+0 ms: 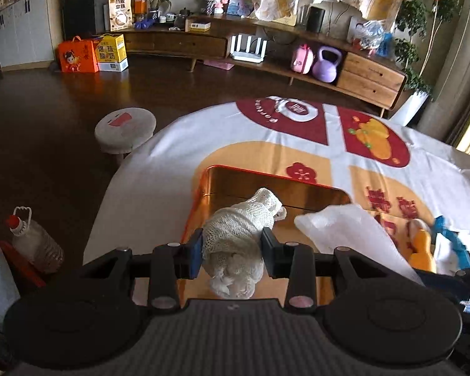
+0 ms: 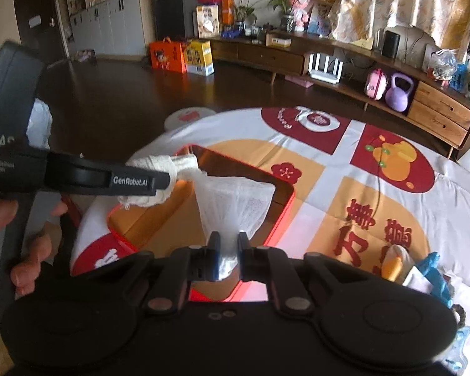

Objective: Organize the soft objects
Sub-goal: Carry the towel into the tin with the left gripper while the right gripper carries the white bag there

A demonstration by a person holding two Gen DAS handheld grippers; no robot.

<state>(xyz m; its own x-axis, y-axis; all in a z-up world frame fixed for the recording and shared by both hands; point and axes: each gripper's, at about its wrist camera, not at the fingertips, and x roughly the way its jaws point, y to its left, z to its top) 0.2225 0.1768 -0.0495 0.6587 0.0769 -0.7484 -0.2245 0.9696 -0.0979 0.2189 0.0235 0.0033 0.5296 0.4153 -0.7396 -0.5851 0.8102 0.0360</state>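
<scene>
Clamped between our left fingers (image 1: 195,252) is a rolled bundle of cream mesh cloth (image 1: 238,235), so the left gripper (image 1: 232,252) is closed on it; the bundle hangs over the near half of the orange tin box (image 1: 203,185). From the right wrist view we see that same bundle (image 2: 150,181) above the box's left rim. Our right fingers (image 2: 214,250) pinch the gathered corner of a thin white fabric sheet (image 2: 235,203), so the right gripper (image 2: 228,252) is shut on it, and the sheet fans out over the box's open interior toward its far rim. The box (image 2: 285,197) sits near the left edge of the table, on a printed red, orange and white tablecloth (image 2: 329,169). Near the cloth's right edge lie a yellow plush toy (image 1: 421,247) and a blue soft item (image 1: 451,235), just beside each other.
</scene>
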